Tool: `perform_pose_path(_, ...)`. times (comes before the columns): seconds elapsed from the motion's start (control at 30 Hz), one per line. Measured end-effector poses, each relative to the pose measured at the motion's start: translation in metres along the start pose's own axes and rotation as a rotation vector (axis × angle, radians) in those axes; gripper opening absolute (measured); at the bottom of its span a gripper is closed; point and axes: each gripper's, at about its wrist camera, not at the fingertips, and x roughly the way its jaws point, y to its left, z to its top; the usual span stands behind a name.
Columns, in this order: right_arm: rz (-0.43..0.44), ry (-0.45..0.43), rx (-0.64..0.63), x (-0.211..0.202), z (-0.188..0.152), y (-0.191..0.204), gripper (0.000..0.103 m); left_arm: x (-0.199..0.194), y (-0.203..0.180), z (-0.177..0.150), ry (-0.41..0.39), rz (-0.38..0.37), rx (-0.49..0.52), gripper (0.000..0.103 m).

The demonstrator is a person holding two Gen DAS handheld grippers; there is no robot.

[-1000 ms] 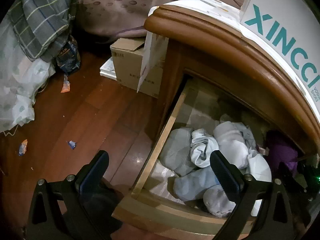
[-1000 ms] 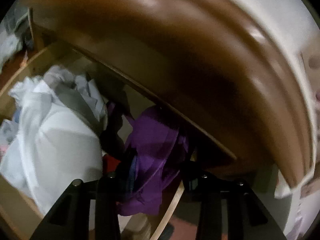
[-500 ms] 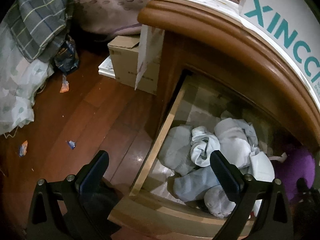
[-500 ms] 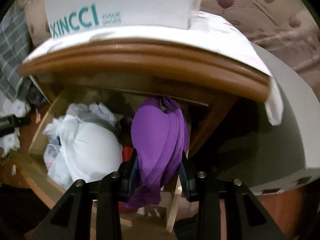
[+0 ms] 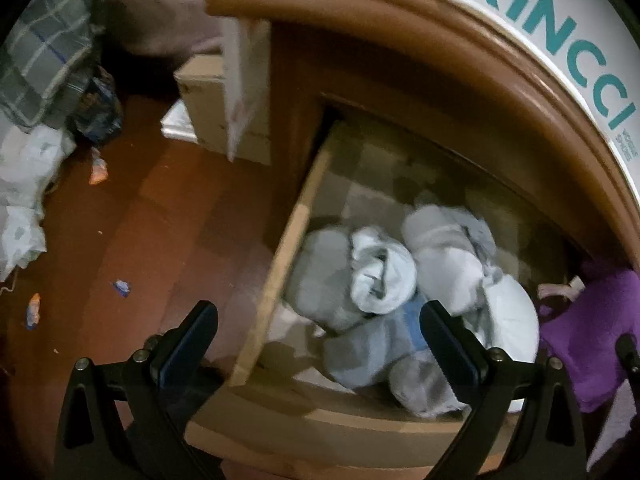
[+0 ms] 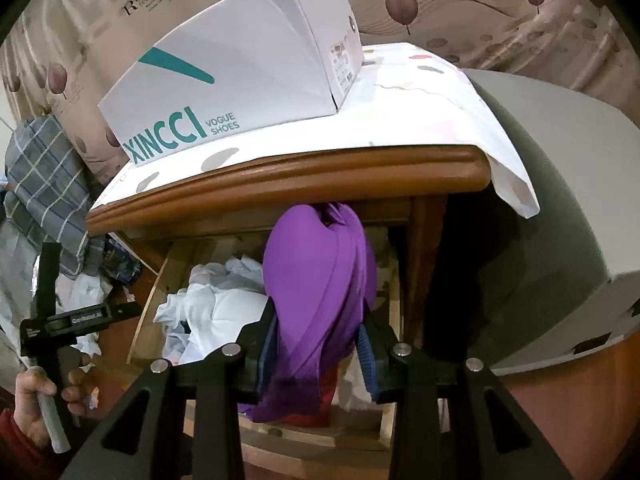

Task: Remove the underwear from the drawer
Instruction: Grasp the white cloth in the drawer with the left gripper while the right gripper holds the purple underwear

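Right gripper (image 6: pixel 316 344) pinches the purple underwear (image 6: pixel 316 280) above the drawer (image 5: pixel 256 300), lifting it clear. Left gripper (image 5: pixel 318 328) hangs spread wide, just out of the way.

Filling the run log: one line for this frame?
right gripper: shut on purple underwear, lifted | left gripper: open, idle | drawer: open, pale clothes inside

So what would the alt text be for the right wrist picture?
The right tool grips purple underwear above an open wooden drawer of pale clothes. A white shoe box sits on the nightstand.
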Motion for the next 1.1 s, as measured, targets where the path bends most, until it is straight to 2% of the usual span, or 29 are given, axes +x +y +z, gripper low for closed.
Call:
perform_pose_path(0.13,0.019,0.004,0.024,0.000,-0.002,-0.004,0.035,0.008,-0.006,0.010,0.062,-0.060,-0.033,0.100)
perform_pose_path(0.17,0.026,0.005,0.039,-0.001,-0.002,-0.006,0.035,0.010,-0.007,0.012,0.072,-0.065,-0.039,0.097)
perform_pose_path(0.4,0.044,0.011,0.049,-0.001,-0.003,-0.009,0.035,0.031,-0.019,0.018,0.110,-0.046,-0.027,0.090)
perform_pose_path(0.5,0.049,0.015,0.047,-0.001,-0.003,-0.009,0.035,0.041,-0.016,0.019,0.118,-0.050,-0.057,0.078)
perform_pose_path(0.57,0.049,0.016,0.048,-0.001,-0.003,-0.009,0.035,0.049,-0.016,0.020,0.135,-0.047,-0.068,0.064)
perform_pose_path(0.73,0.054,0.023,0.045,0.000,-0.003,-0.008,0.035,0.062,-0.026,0.023,0.148,-0.065,-0.068,0.063)
perform_pose_path(0.8,0.054,0.026,0.044,0.000,-0.003,-0.007,0.035,0.065,-0.027,0.022,0.124,-0.063,-0.079,0.064)
perform_pose_path(0.83,0.054,0.027,0.039,0.001,-0.003,-0.006,0.035,0.070,-0.029,0.022,0.143,-0.051,-0.068,0.063)
perform_pose_path(0.9,0.055,0.029,0.041,0.001,-0.004,-0.006,0.035,0.076,-0.029,0.022,0.169,-0.061,-0.077,0.060)
perform_pose_path(1.0,0.059,0.029,0.044,0.002,-0.004,-0.005,0.035,0.076,-0.031,0.023,0.165,-0.059,-0.078,0.057)
perform_pose_path(1.1,0.062,0.030,0.046,0.002,-0.004,-0.005,0.035,0.078,-0.033,0.021,0.164,-0.084,-0.080,0.041)
